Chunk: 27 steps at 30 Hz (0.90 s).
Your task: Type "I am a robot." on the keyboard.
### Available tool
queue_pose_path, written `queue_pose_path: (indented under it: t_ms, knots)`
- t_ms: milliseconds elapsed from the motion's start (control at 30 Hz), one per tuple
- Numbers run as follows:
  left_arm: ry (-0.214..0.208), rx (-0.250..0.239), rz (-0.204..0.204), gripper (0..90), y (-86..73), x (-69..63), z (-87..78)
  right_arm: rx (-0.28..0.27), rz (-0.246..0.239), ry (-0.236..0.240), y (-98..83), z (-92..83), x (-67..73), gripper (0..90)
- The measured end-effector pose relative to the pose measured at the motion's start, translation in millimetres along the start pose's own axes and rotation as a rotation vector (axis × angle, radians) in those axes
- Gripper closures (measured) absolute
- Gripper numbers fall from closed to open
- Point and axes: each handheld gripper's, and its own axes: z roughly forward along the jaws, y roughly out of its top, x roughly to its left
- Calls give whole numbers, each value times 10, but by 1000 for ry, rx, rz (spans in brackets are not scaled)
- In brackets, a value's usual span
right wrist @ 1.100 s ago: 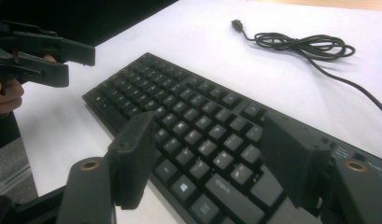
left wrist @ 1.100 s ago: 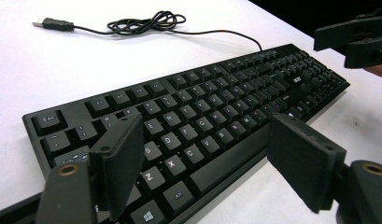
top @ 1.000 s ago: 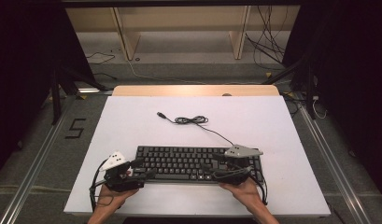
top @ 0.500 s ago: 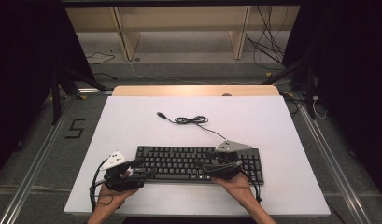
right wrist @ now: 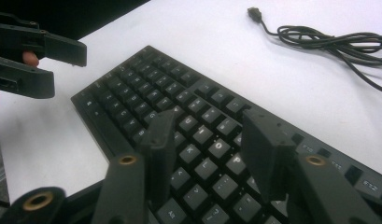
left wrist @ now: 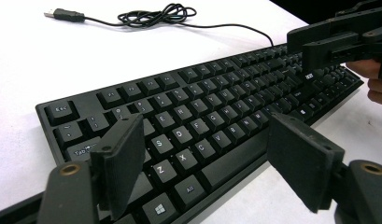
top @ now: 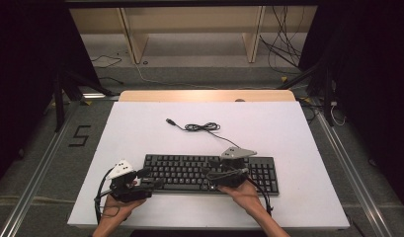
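Hovering over the flat black keyboard (top: 209,173) at the table's (top: 298,133) near edge, my right gripper (right wrist: 205,140) has been closing, half open, holding nothing. My left gripper (left wrist: 202,158) gapes wide and empty over the keyboard's left end, hiding some bumpy keys. The thin cable (top: 202,127) lies curled behind.

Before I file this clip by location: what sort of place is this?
Probably a lab or recording bay, not an office: a white table stands between floor rails and black curtains, loose cables trail behind, and a keyboard is the table's main item.
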Motion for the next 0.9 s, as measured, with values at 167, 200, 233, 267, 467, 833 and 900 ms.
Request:
queue_pose_path:
  t_ms: [167,200,233,267,467,833,900]
  knots:
    - [3,5,0,290,-1,9,0,8,-2,5,26,67,23,626]
    - [5,6,-3,292,-2,10,1,9,-2,5,30,80,25,633]
    - [6,8,-2,294,-2,13,1,13,-1,5,34,92,28,639]
    - [7,8,-4,296,-3,13,1,14,-2,6,37,103,30,648]
    - [11,14,-4,318,-4,21,-2,25,-3,10,54,149,42,687]
    - [41,35,-15,438,-14,46,-3,61,-11,9,74,240,59,786]
    - [50,40,-19,485,-18,55,-5,69,-13,7,74,260,60,800]
